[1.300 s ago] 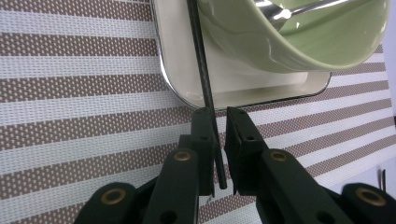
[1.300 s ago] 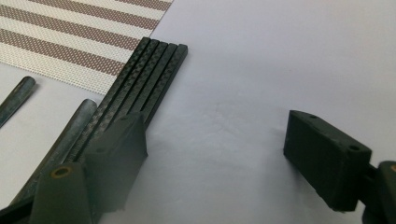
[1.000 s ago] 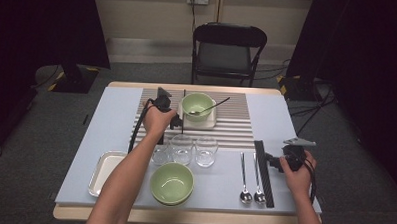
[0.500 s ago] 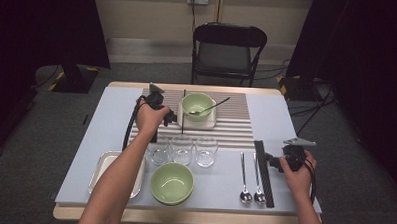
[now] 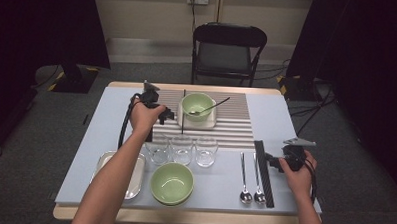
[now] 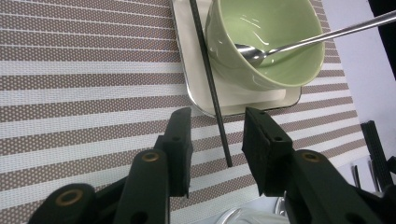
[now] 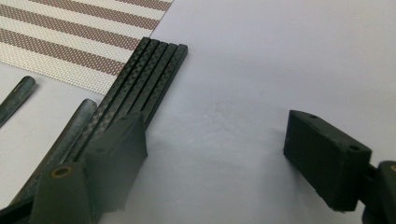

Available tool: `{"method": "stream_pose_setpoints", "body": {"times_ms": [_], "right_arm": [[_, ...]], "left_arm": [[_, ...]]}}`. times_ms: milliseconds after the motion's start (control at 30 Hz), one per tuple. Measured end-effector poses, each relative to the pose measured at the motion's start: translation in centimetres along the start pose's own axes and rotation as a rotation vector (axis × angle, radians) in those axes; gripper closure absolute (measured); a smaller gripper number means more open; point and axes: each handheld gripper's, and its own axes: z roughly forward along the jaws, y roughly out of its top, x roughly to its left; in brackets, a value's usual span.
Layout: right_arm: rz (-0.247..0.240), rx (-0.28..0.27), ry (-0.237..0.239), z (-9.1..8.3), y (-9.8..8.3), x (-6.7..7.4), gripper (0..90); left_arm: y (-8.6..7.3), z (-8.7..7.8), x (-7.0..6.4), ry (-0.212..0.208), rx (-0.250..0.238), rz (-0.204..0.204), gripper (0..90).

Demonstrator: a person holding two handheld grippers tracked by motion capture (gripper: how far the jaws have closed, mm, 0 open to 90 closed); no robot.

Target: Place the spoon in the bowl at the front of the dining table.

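Lying between the left gripper's [image 6: 217, 140] parted jaws untouched, the black chopstick [image 6: 208, 74] points straight ahead, jaws just opening.

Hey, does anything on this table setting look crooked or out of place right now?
One thin black chopstick lies alone, half on the white square plate beside the pale green bowl, half on the striped placemat. The left gripper, jaws just opened, straddles its end without touching.

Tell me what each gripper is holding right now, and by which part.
Nothing is held. The left gripper has just been opening; the black chopstick lies free between its fingers, leaning on the tray. The right gripper is open over bare table.
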Motion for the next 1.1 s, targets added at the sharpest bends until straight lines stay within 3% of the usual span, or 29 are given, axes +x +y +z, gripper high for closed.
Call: {"method": "stream_pose_setpoints", "body": {"times_ms": [633, 1100], "right_arm": [[-0.003, -0.001, -0.006, 0.0, 0.0, 0.1, 19.7], [-0.001, -0.001, -0.013, -0.1, 0.0, 0.1, 19.3]], "left_arm": [[-0.4, -1.8, 0.0, 0.006, -0.03, 0.044, 41.6], [-0.9, -2.2, -0.1, -0.033, -0.031, 0.075, 34.3]]}}
